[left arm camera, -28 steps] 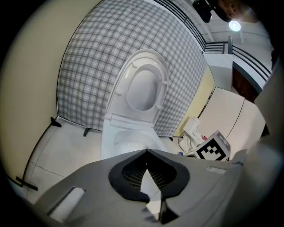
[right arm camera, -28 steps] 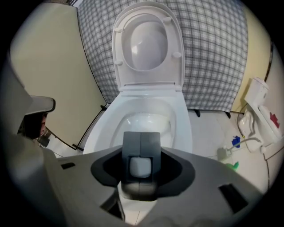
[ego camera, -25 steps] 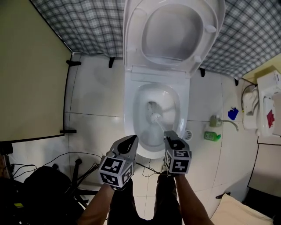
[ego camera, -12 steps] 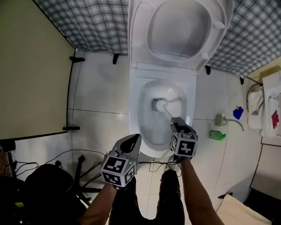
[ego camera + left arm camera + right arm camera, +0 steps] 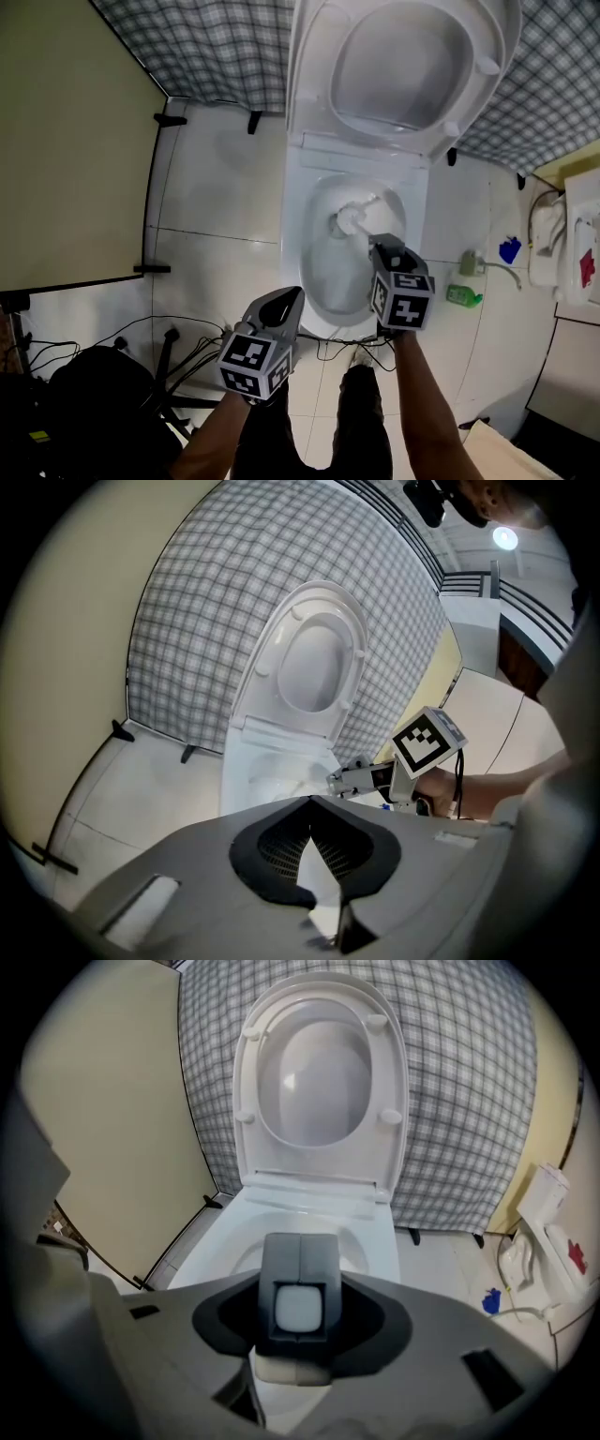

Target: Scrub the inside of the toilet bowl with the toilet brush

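Toilet brush (image 5: 349,220), clamped in right gripper (image 5: 382,247), slants inside glossy oval bowl (image 5: 322,281); left gripper (image 5: 284,298) closed, empty.

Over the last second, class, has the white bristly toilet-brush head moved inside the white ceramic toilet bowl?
Yes. The brush head has slid toward the back of the bowl, nearer the raised seat.

Bathroom: white toilet (image 5: 294,225), lid (image 5: 405,66) raised, pale tiled floor (image 5: 216,202), checked wall covering (image 5: 211,47)
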`<state>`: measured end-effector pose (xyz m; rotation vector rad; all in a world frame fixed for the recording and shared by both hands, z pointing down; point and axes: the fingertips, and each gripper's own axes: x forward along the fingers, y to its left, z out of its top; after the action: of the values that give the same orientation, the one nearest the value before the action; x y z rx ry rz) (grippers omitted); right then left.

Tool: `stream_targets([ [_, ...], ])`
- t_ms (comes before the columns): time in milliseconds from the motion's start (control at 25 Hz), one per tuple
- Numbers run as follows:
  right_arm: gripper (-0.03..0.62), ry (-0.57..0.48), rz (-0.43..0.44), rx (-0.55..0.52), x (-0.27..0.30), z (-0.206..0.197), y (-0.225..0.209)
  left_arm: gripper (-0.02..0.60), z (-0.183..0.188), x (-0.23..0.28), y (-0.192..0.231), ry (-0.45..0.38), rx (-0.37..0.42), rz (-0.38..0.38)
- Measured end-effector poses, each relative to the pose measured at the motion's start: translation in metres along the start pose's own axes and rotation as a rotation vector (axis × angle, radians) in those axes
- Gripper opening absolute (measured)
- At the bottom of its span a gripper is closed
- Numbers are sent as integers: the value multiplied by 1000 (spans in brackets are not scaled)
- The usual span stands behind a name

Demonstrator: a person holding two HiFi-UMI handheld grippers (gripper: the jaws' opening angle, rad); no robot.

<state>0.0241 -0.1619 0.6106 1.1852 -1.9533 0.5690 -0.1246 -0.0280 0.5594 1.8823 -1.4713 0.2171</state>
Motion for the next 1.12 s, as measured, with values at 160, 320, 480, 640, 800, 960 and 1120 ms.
stream_targets([
  [160,198,-45,51,-41,8,20,17,11,1,2,4,-3,-7,5],
  [320,198,-60,74,-71,31,22,28,10,-2,3,11,-1,-14,17],
  [480,199,-42,56,-87,59,11,25,11,-3,2,22,-4,-13,34],
  [640,199,-28,59,-87,66,3,20,10,-2,-1,29,-11,-8,48],
  [800,198,-90,77,-63,31,15,15,11,2,0,21,-13,1,41],
  [960,199,-174,98,-22,-24,38,0,10,22,1,0,-37,21,12],
  [1120,199,-236,123,35,-78,56,-18,11,49,0,-22,-71,50,-8],
])
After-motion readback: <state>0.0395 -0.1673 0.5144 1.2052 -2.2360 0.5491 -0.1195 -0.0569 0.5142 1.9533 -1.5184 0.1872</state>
